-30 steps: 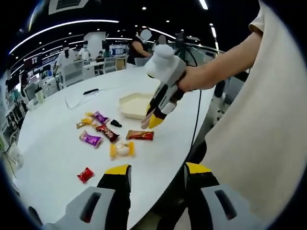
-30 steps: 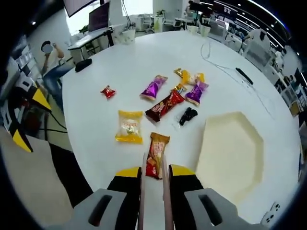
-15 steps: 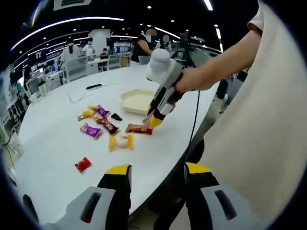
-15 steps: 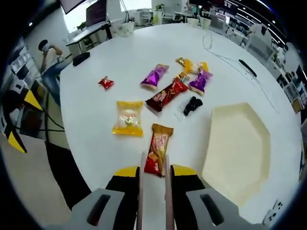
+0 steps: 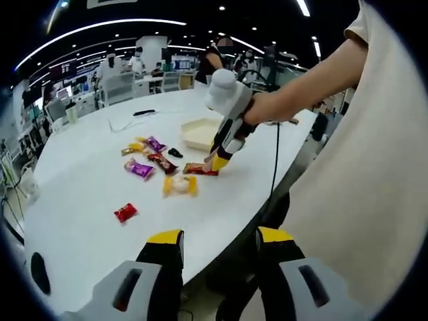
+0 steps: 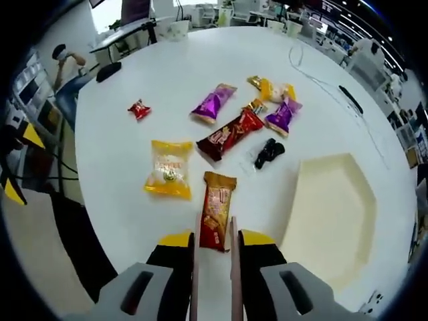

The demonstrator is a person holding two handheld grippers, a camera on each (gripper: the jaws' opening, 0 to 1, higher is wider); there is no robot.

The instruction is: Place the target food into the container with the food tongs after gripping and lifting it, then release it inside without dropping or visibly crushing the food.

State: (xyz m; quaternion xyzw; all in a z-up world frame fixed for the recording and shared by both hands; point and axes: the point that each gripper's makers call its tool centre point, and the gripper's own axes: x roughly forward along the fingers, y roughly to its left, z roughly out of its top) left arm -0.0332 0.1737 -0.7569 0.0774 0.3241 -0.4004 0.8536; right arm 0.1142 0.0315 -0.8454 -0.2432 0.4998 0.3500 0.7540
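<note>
An orange-red snack bar packet lies on the white table, beside a cream hexagonal container. My right gripper holds pale food tongs between its jaws; the tong arms stand apart on either side of the packet's near end. In the left gripper view, the right gripper points down with its tips at the same packet, just in front of the container. My left gripper hangs open off the table's edge with nothing between its jaws.
Other wrapped snacks lie nearby: a yellow packet, a dark red bar, purple packets, a small red candy and a black piece. The table's rounded edge runs close below. The left gripper shows at the left.
The right gripper has come closer to the orange-red packet, whose near end now lies between the tong arms. The left gripper view has drawn back a little; its jaws are unchanged.
</note>
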